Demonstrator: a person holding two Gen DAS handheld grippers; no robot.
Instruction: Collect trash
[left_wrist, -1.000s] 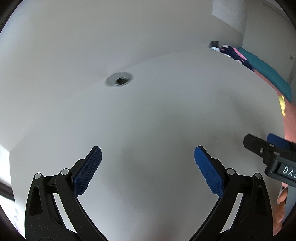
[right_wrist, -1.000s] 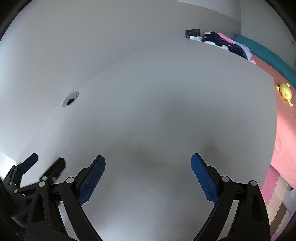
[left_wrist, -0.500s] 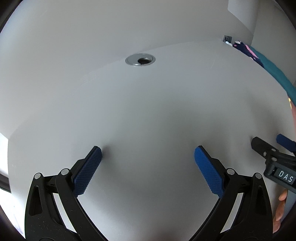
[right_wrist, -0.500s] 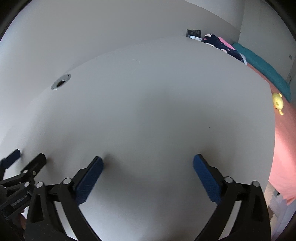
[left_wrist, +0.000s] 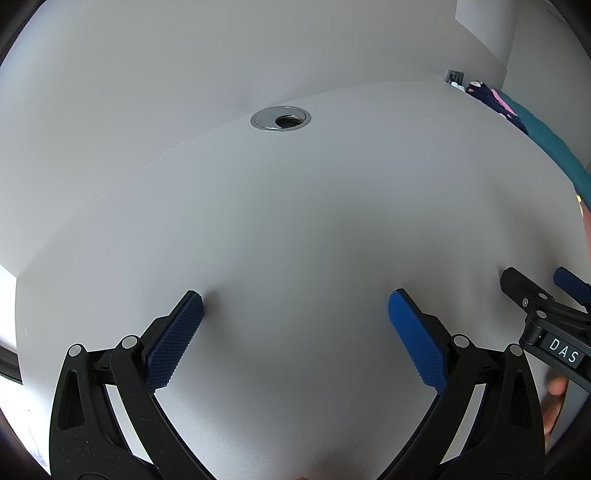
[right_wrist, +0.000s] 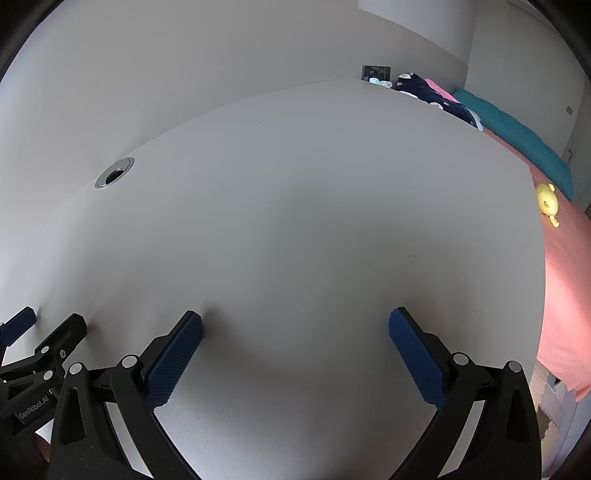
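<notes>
No trash shows in either view. My left gripper (left_wrist: 295, 299) stands open low over the bare white desk (left_wrist: 295, 206), its blue pads wide apart with nothing between them. My right gripper (right_wrist: 295, 319) is open too, its tips close to the desk surface and empty. In the left wrist view the right gripper (left_wrist: 535, 284) reaches in at the right edge, with fingertips of a hand under it. The left gripper (right_wrist: 48, 328) sits at the lower left of the right wrist view.
A round metal cable grommet (left_wrist: 280, 118) is set in the desk near the wall. Right of the desk lies a bed with a pink sheet (right_wrist: 565, 280), a teal pillow (right_wrist: 517, 136), dark patterned clothes (right_wrist: 428, 92) and a yellow toy (right_wrist: 546, 201). A wall socket (right_wrist: 376, 72) sits at the desk's far corner.
Both grippers came down toward the desk and tilted up a little, so the grommet sits higher in the views; since half a second ago nothing has moved.
</notes>
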